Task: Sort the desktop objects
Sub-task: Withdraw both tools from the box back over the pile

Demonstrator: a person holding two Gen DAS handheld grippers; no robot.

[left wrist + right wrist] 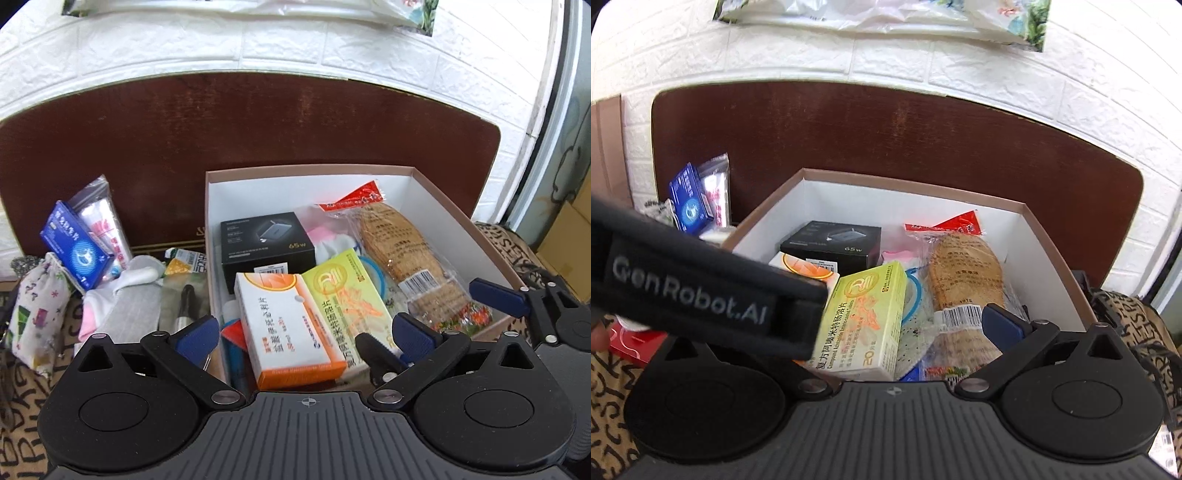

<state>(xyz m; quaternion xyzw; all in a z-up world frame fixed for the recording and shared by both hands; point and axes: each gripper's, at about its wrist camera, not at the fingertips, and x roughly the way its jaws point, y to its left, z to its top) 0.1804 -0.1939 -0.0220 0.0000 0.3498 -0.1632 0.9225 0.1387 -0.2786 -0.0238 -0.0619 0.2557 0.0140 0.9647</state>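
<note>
Your white-walled box (436, 206) sits against the brown board (258, 122), and it is already crowded. Along its near edge the orange-and-white medicine box (284, 325) lies flat, touching the yellow-green medicine box (347, 302) on its right. Behind them the black charger box (266, 240) stands near the back left corner, and the wrapped biscuit pack (402, 254) runs diagonally along the right side, its red top pointing at the back wall. The only bare room you have inside is the back right corner, beside the right wall.

Your left gripper (306, 332) hovers at the near edge with its blue fingers (195, 338) spread wide, one over the left wall and one over the yellow-green box, and nothing between them. Your right gripper (495, 295) shows at the box's right near corner; in its own view only the right finger (1001, 325) is visible, over the biscuit pack's barcode, because a black strap (701, 291) covers the left side, so you cannot tell how far open it is or whether it holds anything.

Outside the left wall a pile waits: the blue box (75, 251) leaning on a clear bag (105, 218), white socks (125, 295), a flowered pouch (37, 306) and a pen in its packet (184, 299), all close together on the patterned cloth (22, 424).
</note>
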